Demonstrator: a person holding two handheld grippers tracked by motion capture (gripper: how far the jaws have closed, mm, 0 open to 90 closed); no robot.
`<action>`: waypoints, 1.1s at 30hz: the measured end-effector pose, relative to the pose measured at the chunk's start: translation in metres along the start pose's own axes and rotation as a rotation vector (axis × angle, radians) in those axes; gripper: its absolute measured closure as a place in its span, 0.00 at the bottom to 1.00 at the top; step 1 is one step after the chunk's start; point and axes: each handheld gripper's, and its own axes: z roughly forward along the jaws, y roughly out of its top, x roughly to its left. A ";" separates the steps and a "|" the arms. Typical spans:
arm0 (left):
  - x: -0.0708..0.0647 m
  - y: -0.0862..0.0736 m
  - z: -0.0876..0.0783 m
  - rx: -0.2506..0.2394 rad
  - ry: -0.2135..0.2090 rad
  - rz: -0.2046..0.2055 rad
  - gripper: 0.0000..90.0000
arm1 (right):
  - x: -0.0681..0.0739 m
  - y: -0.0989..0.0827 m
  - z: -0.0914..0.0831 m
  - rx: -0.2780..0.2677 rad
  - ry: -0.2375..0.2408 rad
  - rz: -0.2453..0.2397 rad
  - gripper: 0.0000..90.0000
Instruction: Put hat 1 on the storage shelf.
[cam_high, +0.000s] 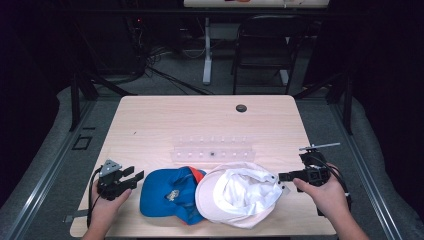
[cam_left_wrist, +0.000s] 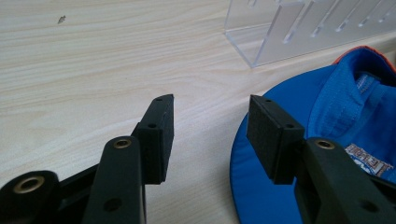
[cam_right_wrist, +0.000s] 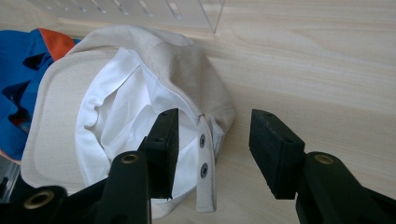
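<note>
Both pairs of jaws stand wide apart, gripping nothing: the left gripper (cam_high: 134, 176) sits just beside the blue cap (cam_high: 172, 194), the right gripper (cam_high: 281, 176) at the white cap's (cam_high: 239, 195) snap strap. Both caps lie upside down, overlapping, near the front edge of a pale wood-grain table (cam_high: 165, 120). A clear ridged acrylic rack (cam_high: 212, 149) stands behind them. The room beyond is dark, with a folding chair (cam_high: 265, 45).

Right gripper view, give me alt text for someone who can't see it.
Two open black jaws of the right gripper hover over the rear snap strap of an upturned cream cap with white lining, on a light wooden table. A blue cap lies beside it, with a clear plastic rack behind.
</note>
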 end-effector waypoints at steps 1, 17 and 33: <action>0.000 0.000 0.000 -0.007 0.001 -0.001 0.58 | 0.000 0.003 0.002 0.031 0.000 0.003 0.58; 0.001 -0.003 -0.001 -0.003 0.007 0.002 0.58 | -0.004 0.006 0.030 0.186 0.031 0.076 0.59; 0.001 -0.003 -0.001 0.003 0.007 0.000 0.58 | -0.003 0.010 0.047 0.291 0.051 0.129 0.72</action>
